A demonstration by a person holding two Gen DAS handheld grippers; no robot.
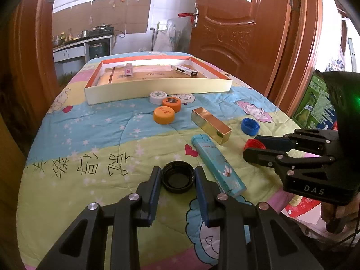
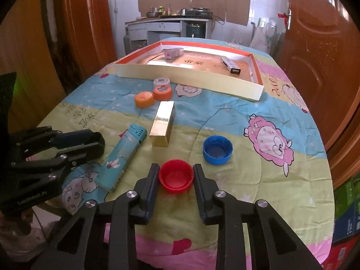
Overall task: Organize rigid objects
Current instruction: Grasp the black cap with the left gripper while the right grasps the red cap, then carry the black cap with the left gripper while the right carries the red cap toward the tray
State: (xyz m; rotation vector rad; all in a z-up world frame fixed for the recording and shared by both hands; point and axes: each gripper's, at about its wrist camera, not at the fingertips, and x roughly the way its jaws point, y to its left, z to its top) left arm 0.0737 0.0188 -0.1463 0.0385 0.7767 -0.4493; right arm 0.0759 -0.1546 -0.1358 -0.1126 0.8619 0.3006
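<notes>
Reading "DAS" on the right gripper (image 1: 249, 145) — body only

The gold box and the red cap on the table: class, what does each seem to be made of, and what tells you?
Gold box: probably card with a metallic foil skin; its faces are mirror-shiny and reflect the room, with crisp folded edges.
Red cap: moulded plastic, evenly coloured with a dull gloss, ribbed outside, ringed inside.
</notes>
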